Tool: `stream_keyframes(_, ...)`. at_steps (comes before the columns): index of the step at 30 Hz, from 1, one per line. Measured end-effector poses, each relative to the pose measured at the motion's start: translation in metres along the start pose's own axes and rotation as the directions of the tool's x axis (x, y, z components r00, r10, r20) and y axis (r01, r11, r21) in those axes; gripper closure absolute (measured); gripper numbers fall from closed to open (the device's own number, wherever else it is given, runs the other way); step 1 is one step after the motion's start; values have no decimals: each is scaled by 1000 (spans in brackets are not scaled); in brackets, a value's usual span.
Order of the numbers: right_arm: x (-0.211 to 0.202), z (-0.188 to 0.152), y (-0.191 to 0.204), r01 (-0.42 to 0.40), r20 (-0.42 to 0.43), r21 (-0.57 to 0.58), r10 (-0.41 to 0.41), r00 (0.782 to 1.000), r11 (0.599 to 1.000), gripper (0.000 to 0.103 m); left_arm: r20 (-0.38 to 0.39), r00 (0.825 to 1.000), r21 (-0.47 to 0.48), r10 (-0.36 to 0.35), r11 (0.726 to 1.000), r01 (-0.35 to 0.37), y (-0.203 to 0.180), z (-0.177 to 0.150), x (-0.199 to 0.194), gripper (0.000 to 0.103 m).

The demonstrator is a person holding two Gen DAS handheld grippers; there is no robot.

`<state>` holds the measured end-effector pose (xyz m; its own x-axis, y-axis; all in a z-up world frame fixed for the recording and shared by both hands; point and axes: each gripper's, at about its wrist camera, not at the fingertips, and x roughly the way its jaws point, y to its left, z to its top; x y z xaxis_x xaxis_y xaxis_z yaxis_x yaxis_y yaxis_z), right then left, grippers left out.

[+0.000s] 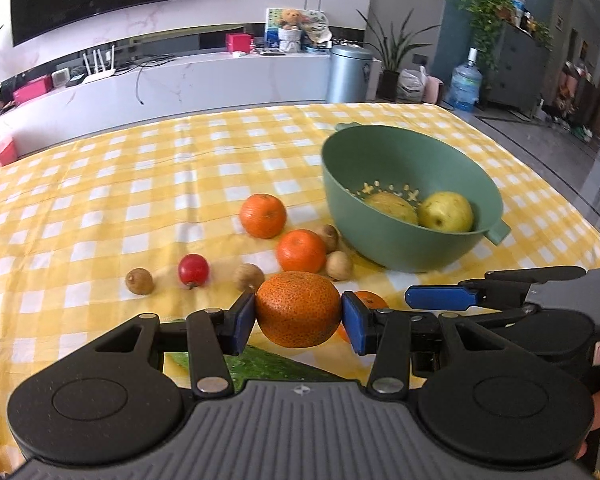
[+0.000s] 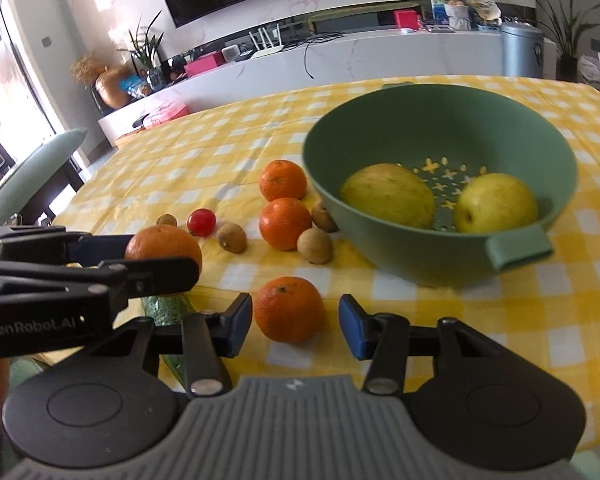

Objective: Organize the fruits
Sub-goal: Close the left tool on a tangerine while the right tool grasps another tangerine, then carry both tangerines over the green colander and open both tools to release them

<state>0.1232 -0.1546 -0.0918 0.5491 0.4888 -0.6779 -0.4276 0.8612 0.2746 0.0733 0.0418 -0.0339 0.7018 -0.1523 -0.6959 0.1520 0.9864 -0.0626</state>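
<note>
The left tongs (image 1: 299, 317) pinch a large orange (image 1: 298, 309) between their blue pads, one pad against each side; the fruit is round, slightly flattened, with a coarse pitted rind, and is held above the tabletop (image 1: 100, 184). The right tongs (image 2: 296, 322) stand spread, a smaller orange (image 2: 288, 309) lying on the cloth between the pads with a gap on either side. At 7 o'clock of that fruit a green, bumpy-skinned cucumber (image 2: 168, 306) lies partly hidden under the left tool. The tabletop carries a yellow-and-white checked cloth showing fold creases. Farther out, at 12 o'clock of the held orange, lie two more smooth-skinned oranges (image 1: 301, 251) (image 1: 263, 216), one beyond the other. Four small, brown, dull-skinned round fruits are near them: two (image 1: 339, 265) (image 1: 328, 237) beside the nearer orange, one (image 1: 249, 277) at 10 o'clock of the held orange, and one (image 1: 139, 281) at far left. A glossy red cherry tomato (image 1: 193, 270) sits between the last two. At 1 o'clock stands a matte green colander bowl (image 1: 380, 240) with tab handles and a perforated floor; it holds two yellow-green fruits (image 2: 388, 195) (image 2: 497, 203), kind not identifiable, lying apart.
</note>
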Motion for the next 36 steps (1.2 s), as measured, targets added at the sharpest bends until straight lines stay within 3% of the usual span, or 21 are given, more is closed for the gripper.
stream_keyframes(5,12,0,12,13,-10,-91,-14,1000,996,57,-4,1000,-15,-7,1000,7,5,0,3,50)
stream_keyframes(10,18,-6,31,80,7,-210,-80,997,974,56,-14,1000,-11,-14,1000,13,5,-2,5,51)
stream_keyframes(24,21,-6,26,80,-17,-186,-85,996,979,61,-24,999,-7,-22,1000,22,4,-3,7,51)
stream_keyframes(36,-12,-9,36,79,81,-270,-59,995,960,62,14,1000,43,-8,999,7,-11,-3,-12,51)
